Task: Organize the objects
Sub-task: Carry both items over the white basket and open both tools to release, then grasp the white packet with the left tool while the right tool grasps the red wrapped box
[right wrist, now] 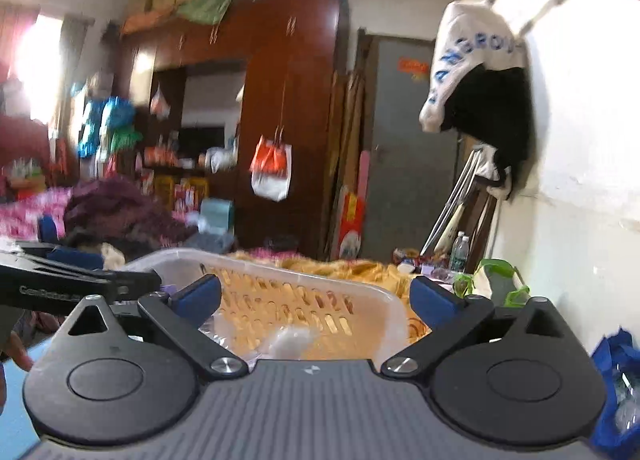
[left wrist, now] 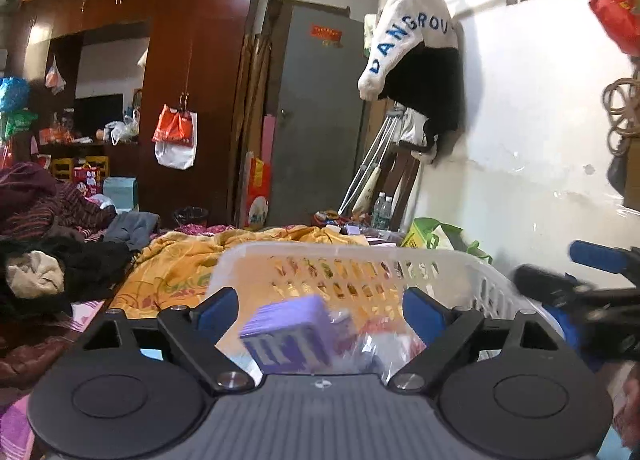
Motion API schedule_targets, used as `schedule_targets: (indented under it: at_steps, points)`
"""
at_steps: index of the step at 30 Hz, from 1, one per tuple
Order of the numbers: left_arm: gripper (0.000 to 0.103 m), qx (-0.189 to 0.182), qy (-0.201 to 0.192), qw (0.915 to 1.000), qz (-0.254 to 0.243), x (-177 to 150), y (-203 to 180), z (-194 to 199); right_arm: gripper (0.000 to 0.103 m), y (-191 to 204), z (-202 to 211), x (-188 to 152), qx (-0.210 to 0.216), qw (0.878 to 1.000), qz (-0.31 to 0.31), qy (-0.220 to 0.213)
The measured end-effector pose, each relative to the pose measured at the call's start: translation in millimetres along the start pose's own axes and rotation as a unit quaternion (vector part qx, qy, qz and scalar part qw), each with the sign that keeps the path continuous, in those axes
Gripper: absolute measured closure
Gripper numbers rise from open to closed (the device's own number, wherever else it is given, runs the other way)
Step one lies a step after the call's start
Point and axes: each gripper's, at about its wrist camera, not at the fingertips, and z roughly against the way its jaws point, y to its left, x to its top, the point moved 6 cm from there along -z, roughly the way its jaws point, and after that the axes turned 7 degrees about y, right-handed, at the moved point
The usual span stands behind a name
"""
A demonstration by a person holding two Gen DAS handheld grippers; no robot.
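1. We see the purple box low between our left gripper's blue pads, inside the white basket – blurred, and no pad touches it, so we judge it loose in the basket, not held.
2. It looks like a small carton – light, stiff-sided, with printed faces that may be a little slick. We would take it across two flat opposite faces, near the middle, with modest squeeze so the card does not dent.
3. Beside it lie crinkly clear bags; these look soft and slippery, best pinched at a bunched fold, not on the flat film.
4. In the right wrist view a white fluffy lump sits in the basket – too blurred to name; it seems very light and soft.
5. Both claws stand wide apart and empty: the left over the box, the right gripper over the basket's far wall.
6. The basket is thin slotted plastic, likely flexible; its rim is the place to hold it.
7. It rests on an orange quilt – a soft, uneven base, so it may tip if pushed.
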Motion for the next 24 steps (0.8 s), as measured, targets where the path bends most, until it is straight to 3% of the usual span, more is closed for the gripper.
schedule_targets:
  at_steps: [3,7,9,13,24]
  points:
    - [0.006,-0.008,-0.001,0.9999,-0.006,-26.3,2.6,28.0,0.000,-3.1,12.6,-24.2,-0.009,1.000,-0.003,0.020]
    - [0.005,0.002,0.057,0.9977,-0.037,-70.0,3.1,23.9,0.000,0.6,-15.4,-67.4,0.010,0.989,-0.023,0.147]
    - [0.005,-0.011,0.093,0.9950,-0.034,-86.7,3.2,15.1,0.000,3.4,-27.6,-82.5,0.018,0.981,-0.034,0.191]
    - [0.007,-0.028,0.110,0.9929,-0.035,-105.5,-2.4,8.8,0.000,12.8,-36.2,-97.3,0.036,0.976,-0.031,0.211]
    - [0.007,-0.049,0.146,0.9873,-0.040,-125.7,-13.2,-8.4,0.019,15.7,-39.8,-114.7,0.052,0.971,-0.031,0.232]
